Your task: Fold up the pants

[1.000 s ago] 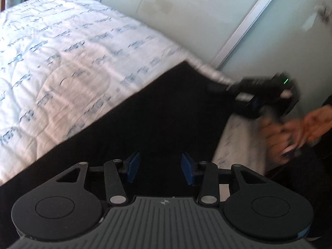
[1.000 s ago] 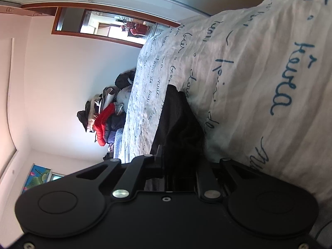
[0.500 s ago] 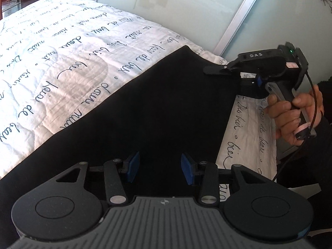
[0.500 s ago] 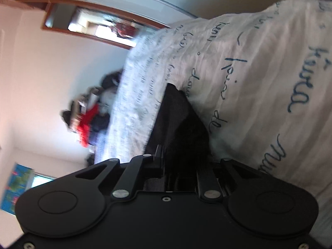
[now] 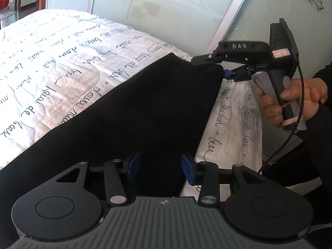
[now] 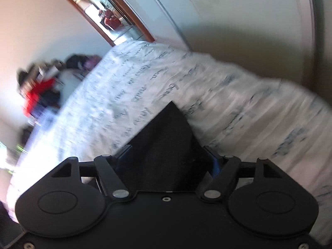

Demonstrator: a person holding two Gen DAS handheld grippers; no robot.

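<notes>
The black pants (image 5: 145, 108) lie spread flat on the bed (image 5: 62, 66), over a white quilt printed with blue script, their long band running from the lower left of the left wrist view up to a corner near the bed's far edge. The left gripper (image 5: 160, 167) hangs low over the near end of the cloth with its blue-padded fingers (image 5: 132, 166) partly apart; the fabric passes beneath and between them, and the pads do not press on it. At the far corner the right gripper (image 5: 215, 66), held by a hand (image 5: 290, 101) in a dark sleeve, has just been opening its fingers: in its own blurred view the pads stand wide on either side of the pants' corner (image 6: 166, 145) without pinching it. Behind the bed stands a pale sliding door (image 5: 166, 6), and a pile of clothes (image 6: 41, 91) lies beyond the bed.
</notes>
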